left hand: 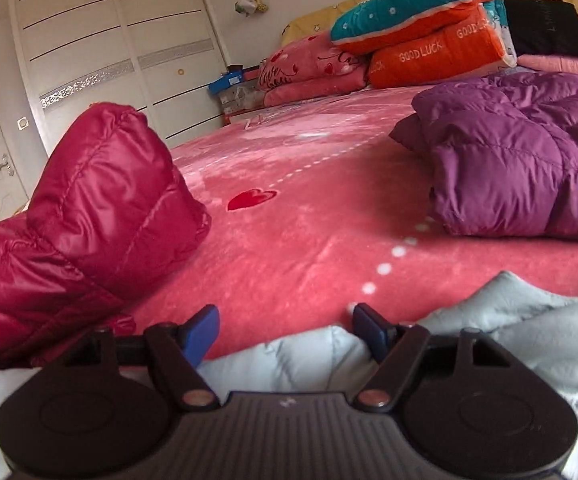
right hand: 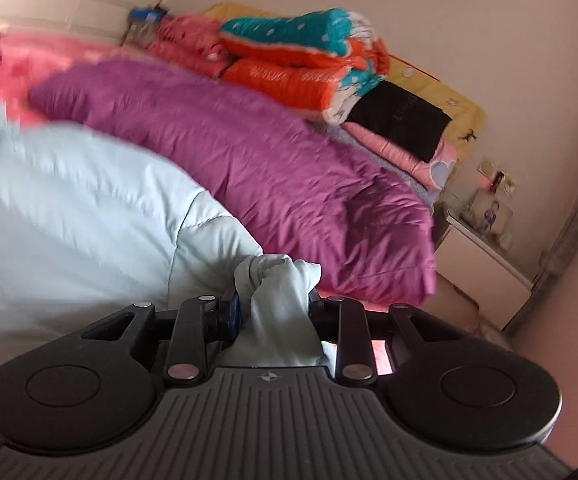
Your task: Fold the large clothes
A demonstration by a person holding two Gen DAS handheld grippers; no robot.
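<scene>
Pale-blue jacket (right hand: 69, 208) fabric bunched between right gripper (right hand: 275, 312) jaws.

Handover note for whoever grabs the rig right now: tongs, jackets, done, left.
Left tongs: open, empty, low over the near edge of the pale blue jacket.
Right tongs: shut on a bunched corner of the pale blue jacket.
Purple jacket lies bundled on the pink bedspread; red jacket lies rumpled at left.
Done: one corner gripped.
Left: grip with the left, fold the blue jacket; the red one looks unfolded.
</scene>
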